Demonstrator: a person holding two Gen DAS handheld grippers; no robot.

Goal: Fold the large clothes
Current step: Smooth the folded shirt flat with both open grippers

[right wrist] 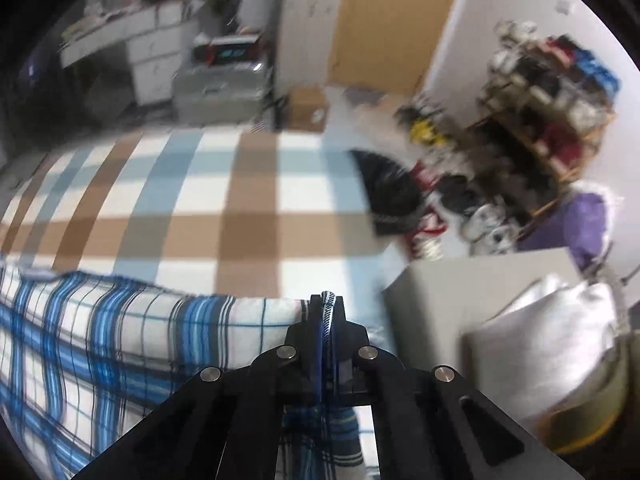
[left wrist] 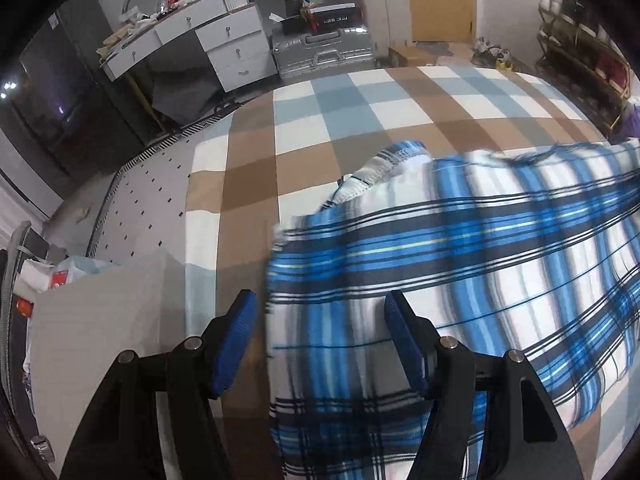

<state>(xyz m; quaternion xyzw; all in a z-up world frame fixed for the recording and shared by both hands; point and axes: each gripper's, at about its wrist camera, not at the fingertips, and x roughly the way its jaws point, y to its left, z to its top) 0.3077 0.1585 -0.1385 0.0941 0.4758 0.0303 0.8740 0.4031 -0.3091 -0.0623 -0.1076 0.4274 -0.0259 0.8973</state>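
Right hand-held gripper (right wrist: pixel 325 306) clamped on shirt (left wrist: pixel 460 280) hem at bed (left wrist: pixel 248 168) right edge; left hand-held gripper (left wrist: pixel 320 320) apart, empty. Risk: one-sided pull skews fold, hem slips.

checkered bedspread (left wrist: pixel 304 128), suitcase (left wrist: pixel 324 50), desk (left wrist: pixel 192 36)

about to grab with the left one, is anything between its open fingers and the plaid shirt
Nothing visible. The left gripper is open directly over the edge of the plaid shirt, which lies on the checked bedsheet. The right gripper is already shut on another edge of it.
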